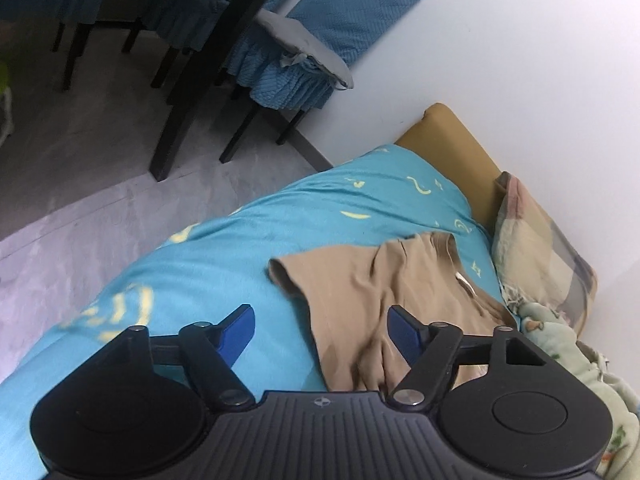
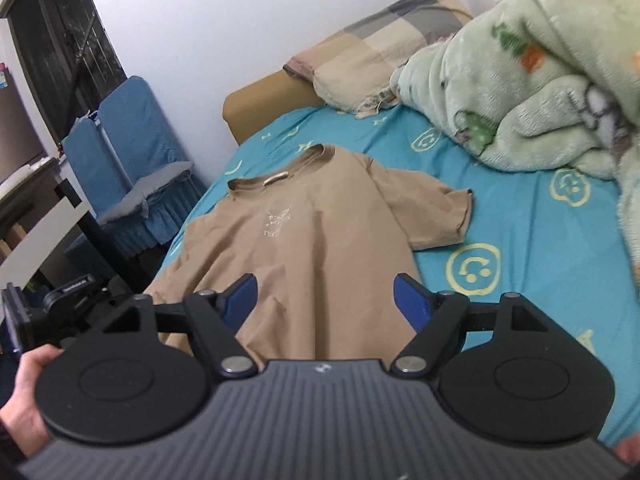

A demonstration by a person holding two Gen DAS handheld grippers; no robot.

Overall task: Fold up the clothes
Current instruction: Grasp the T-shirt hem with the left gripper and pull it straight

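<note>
Both claws, my left gripper (image 1: 320, 332) and right gripper (image 2: 324, 300), hung open over the tan T-shirt (image 2: 304, 232) spread on the bedsheet (image 2: 520, 248), unfolded, so I judged grasping its hem came next.

Tan t-shirt (image 2: 316, 232) w/ small white chest print; turquoise sheet (image 2: 520, 240) w/ yellow smileys; pale green blanket (image 2: 520, 92), orange-green prints; blue chair covers (image 1: 344, 24).
</note>
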